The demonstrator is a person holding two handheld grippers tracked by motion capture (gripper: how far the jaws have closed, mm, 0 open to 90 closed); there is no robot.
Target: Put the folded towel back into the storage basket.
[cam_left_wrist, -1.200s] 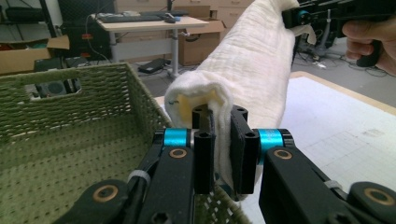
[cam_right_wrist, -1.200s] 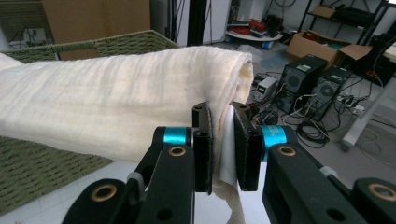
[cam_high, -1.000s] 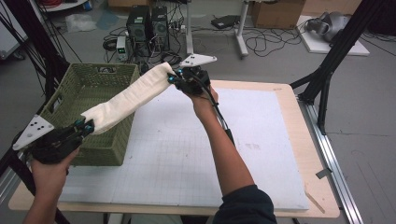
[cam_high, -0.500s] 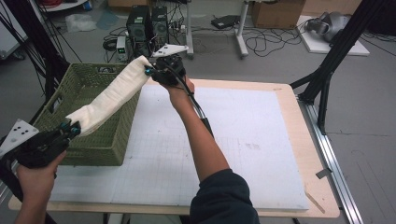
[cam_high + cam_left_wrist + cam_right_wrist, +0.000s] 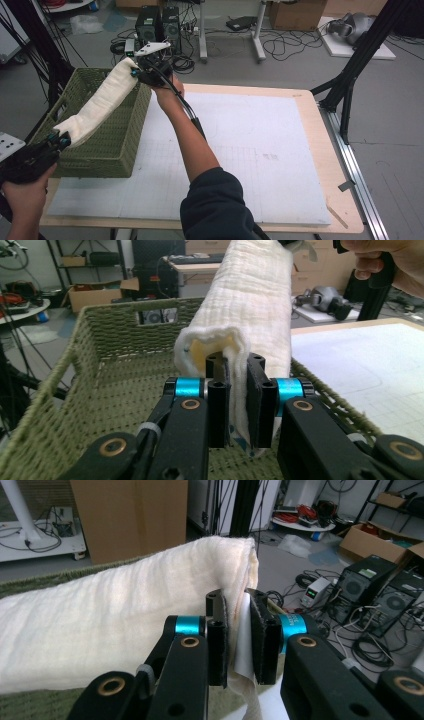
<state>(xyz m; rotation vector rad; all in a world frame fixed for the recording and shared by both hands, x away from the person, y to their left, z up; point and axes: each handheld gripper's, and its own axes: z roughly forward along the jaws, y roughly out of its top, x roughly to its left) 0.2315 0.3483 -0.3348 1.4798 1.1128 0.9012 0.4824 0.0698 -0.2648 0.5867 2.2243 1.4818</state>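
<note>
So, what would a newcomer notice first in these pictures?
First, the cream towel, folded long and stretched in the air over the green basket at the table's left edge. The left gripper pinches its near end, the right gripper its far end.

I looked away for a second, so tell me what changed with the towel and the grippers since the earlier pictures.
In the high view the right gripper carried its end of the folded white towel left, from over the white mat to the far rim of the green basket. The left gripper drifted slightly left and toward the person. The towel now hangs over the basket. Both grippers stayed clamped on the towel's ends; basket and table unmoved.
</note>
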